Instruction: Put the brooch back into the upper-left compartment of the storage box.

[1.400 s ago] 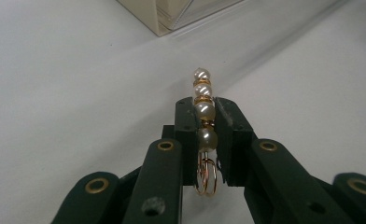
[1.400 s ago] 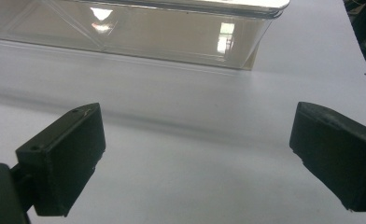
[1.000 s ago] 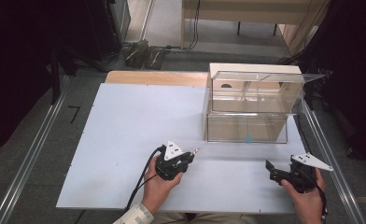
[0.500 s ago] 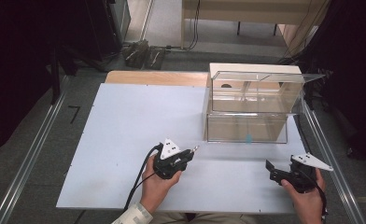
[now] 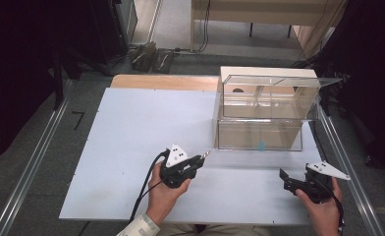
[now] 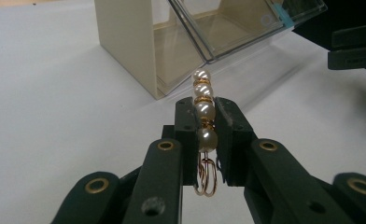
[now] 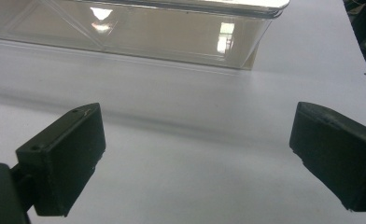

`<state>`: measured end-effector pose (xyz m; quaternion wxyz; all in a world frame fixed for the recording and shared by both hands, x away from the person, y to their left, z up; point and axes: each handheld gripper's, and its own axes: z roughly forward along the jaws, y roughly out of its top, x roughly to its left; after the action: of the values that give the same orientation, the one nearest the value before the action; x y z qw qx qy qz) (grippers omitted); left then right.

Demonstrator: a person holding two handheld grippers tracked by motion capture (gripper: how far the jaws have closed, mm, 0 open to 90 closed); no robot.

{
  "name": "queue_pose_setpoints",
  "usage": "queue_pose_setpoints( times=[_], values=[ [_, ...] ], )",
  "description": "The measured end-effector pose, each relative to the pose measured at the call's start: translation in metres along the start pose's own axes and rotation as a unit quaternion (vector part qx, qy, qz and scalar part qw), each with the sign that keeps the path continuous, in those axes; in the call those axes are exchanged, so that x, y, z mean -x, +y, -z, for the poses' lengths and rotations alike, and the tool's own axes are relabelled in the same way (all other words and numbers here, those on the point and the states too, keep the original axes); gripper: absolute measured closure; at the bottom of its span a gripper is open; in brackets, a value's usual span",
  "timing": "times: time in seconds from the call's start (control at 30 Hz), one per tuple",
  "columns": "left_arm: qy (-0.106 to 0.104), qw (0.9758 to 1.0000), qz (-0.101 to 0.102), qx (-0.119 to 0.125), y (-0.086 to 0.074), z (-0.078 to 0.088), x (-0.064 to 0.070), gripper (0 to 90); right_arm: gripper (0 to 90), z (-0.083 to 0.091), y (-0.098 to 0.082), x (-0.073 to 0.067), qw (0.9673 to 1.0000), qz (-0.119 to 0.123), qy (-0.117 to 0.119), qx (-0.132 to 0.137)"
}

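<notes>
My left gripper [image 6: 204,114] is shut on a short strand of white pearls with gold spacers [image 6: 202,109]; two gold wire loops hang below the jaws and the strand's tip sticks out past them. In the high view this left gripper [image 5: 196,161] sits low over the table's middle, its pearl strand [image 5: 206,155] aimed at the clear plastic box [image 5: 261,110]. The box has a cream back wall and a lid propped open [image 6: 237,25]. My right gripper [image 7: 197,140] stands open with nothing between its jaws, near the front right edge [image 5: 285,178], facing the box's clear front [image 7: 139,30].
The white table top [image 5: 141,132] lies bare to the left of the box. A small blue tab [image 5: 261,146] marks the box's front. Metal rails [image 5: 28,172] run along both sides of the table, and dark equipment and cables stand behind it.
The left gripper has edged slightly down and back toward the person with the pearl strand still held. The right gripper has not moved.
</notes>
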<state>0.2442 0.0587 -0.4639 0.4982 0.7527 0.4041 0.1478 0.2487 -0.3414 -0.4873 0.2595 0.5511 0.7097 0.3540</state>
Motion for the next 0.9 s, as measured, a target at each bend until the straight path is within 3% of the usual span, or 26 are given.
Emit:
queue_pose_setpoints(
  times=[0.5,0.9],
  values=[
    [0.0,0.9997,-0.005,0.025,0.019,0.016,0.004,80.5,2.1,0.0,0.0,0.0,1.0,0.0,-0.004,0.002],
    [-0.002,0.9991,-0.004,0.042,0.029,0.018,0.005,80.4,2.1,-0.001,0.001,0.0,1.0,-0.001,-0.002,-0.001]
  ],
)
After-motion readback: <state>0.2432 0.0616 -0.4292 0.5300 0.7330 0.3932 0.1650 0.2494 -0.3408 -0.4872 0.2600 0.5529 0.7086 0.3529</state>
